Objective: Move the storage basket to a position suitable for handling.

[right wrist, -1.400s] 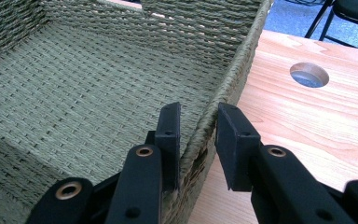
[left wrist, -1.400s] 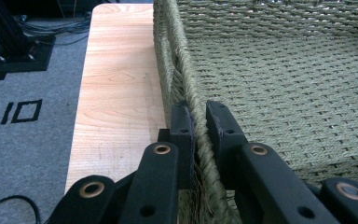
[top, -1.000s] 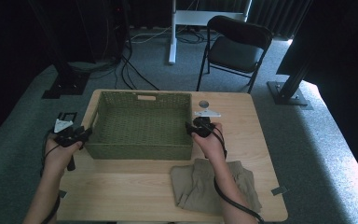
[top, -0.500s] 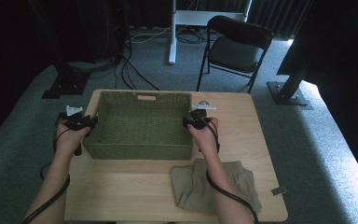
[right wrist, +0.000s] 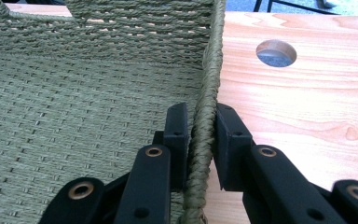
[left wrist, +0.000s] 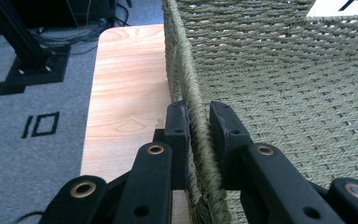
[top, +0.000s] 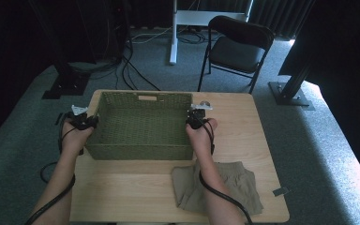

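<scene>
- A green woven basket point(top: 140, 124) sits on the far left part of the wooden bench point(top: 136, 192), its long sides running left to right and its left wall close to the bench's left edge.
- The left gripper point(top: 85, 123) is at the basket's left wall. In the left gripper view its jaws have just been closing and now straddle the braided rim point(left wrist: 198, 135), one jaw outside over the bench and one inside the basket, with both pads pressed against the braid.
- The right gripper point(top: 194, 121) is at the basket's right wall. In the right gripper view its jaws have likewise just been closing and now pinch the rim point(right wrist: 205, 126), the inner jaw over the woven floor and the outer jaw over bare wood.
- Each gripper is narrowly open only by the thickness of the rim it clamps.
- The person's forearms come in from the near edge, and a black cable point(top: 215, 192) trails back along the right arm.
- A folded khaki garment point(top: 234, 187) lies on the near right part of the bench, well apart from the basket and partly under the right forearm.
- A round hole point(right wrist: 276, 52) in the bench top lies just beyond the basket's far right corner.
- A pale label point(top: 147, 98) sits on the basket's far wall.
- A black folding chair point(top: 236, 47) stands on the grey carpet beyond the bench.
</scene>
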A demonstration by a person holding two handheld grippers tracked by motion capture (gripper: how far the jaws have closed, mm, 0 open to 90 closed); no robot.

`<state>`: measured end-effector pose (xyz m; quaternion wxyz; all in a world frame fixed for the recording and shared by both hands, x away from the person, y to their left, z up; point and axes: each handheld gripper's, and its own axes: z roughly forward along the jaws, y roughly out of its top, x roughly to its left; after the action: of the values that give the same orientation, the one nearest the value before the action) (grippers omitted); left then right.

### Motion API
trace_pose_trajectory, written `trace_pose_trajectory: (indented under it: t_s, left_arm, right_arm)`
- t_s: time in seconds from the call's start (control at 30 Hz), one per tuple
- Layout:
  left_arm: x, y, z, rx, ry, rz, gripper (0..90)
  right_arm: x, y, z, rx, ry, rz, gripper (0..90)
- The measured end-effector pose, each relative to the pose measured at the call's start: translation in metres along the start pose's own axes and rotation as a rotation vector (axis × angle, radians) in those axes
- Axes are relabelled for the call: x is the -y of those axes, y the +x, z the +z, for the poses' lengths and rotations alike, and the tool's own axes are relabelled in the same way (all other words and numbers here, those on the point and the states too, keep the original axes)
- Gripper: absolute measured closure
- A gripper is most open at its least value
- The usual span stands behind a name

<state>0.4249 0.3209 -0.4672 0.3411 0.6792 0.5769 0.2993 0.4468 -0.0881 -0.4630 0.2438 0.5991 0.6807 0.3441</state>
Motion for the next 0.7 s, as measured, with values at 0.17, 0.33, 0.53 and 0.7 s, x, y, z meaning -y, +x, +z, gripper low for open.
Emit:
trace_pose_trajectory:
  t_s: [0.17, 0.33, 0.53, 0.7]
  left_arm:
    - [-0.001, -0.006, 0.001, -0.007, 0.0, 0.001, 79.7]
    - [-0.003, -0.011, 0.004, 0.007, -0.004, -0.019, 79.7]
    - [-0.007, -0.026, 0.01, 0.017, -0.002, -0.017, 79.7]
    - [-0.011, -0.038, 0.013, 0.036, 0.007, -0.011, 79.5]
  right_arm:
    - [0.0, -0.003, 0.002, 0.023, -0.018, -0.013, 77.8]
    - [-0.002, -0.011, 0.003, 0.018, -0.017, -0.011, 77.7]
    - [-0.003, -0.024, 0.002, 0.029, -0.011, -0.01, 77.9]
    - [-0.004, -0.039, 0.0, 0.033, -0.001, -0.003, 77.9]
